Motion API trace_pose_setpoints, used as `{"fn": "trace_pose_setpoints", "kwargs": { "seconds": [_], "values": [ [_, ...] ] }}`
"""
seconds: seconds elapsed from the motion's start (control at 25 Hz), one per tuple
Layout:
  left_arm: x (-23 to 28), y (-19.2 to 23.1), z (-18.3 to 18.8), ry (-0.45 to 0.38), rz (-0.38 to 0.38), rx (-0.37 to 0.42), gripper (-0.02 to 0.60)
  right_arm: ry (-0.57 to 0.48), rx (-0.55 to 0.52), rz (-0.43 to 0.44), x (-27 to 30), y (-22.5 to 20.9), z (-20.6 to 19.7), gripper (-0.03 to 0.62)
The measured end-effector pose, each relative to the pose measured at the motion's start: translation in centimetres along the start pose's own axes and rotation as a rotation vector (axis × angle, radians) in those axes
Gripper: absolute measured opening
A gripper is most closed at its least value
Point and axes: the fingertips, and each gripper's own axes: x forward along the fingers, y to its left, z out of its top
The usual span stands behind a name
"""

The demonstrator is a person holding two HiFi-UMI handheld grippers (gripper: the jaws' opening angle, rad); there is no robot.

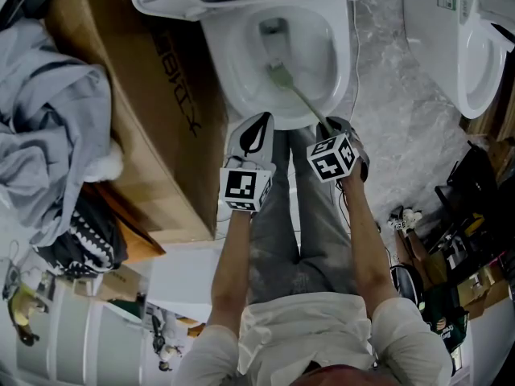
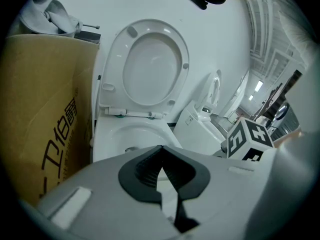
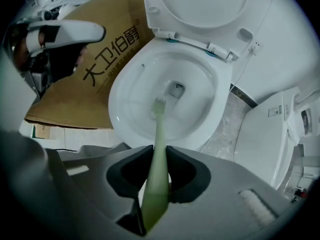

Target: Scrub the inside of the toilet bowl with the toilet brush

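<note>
A: What do we label first, by size?
B: We label the box [image 1: 153, 111], brown cardboard, just beside the toilet [image 1: 241, 79] at the head view's left. The seat [image 3: 200, 4] stands raised, so we look straight into the bowl [image 3: 200, 79].
A: And to the right?
B: We mark a second toilet [image 1: 475, 63], well apart, across a strip of marbled floor [image 1: 394, 111].
A: How do we read the grippers?
B: We find the right gripper [image 3: 159, 151] at the bowl's near rim, its jaws closed on the pale green handle of the brush [image 3: 160, 129]. The left gripper [image 2: 161, 151] hangs just beside it, also at the near rim. Its jaws meet at the tips with nothing between them.
A: Where do we place the brush?
B: We trace it from the right jaws down into the bowl. Its head lies low on the inner wall, just short of the drain [image 3: 176, 89].
</note>
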Motion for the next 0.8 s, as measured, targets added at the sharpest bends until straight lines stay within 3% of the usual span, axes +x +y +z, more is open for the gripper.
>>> {"fn": "trace_pose_setpoints", "kwargs": {
  "seconds": [0.44, 0.8],
  "values": [
    [1.6, 0.4, -0.7, 0.028, -0.004, 0.016, 0.017, 0.021, 0.000, -0.036, 3.7, -2.8, 2.8, 0.086],
    [2.0, 0.6, -0.1, 0.002, -0.001, 0.017, 0.017, 0.010, -0.006, -0.066, 6.1, -5.2, 7.0, 0.086]
  ]
}}
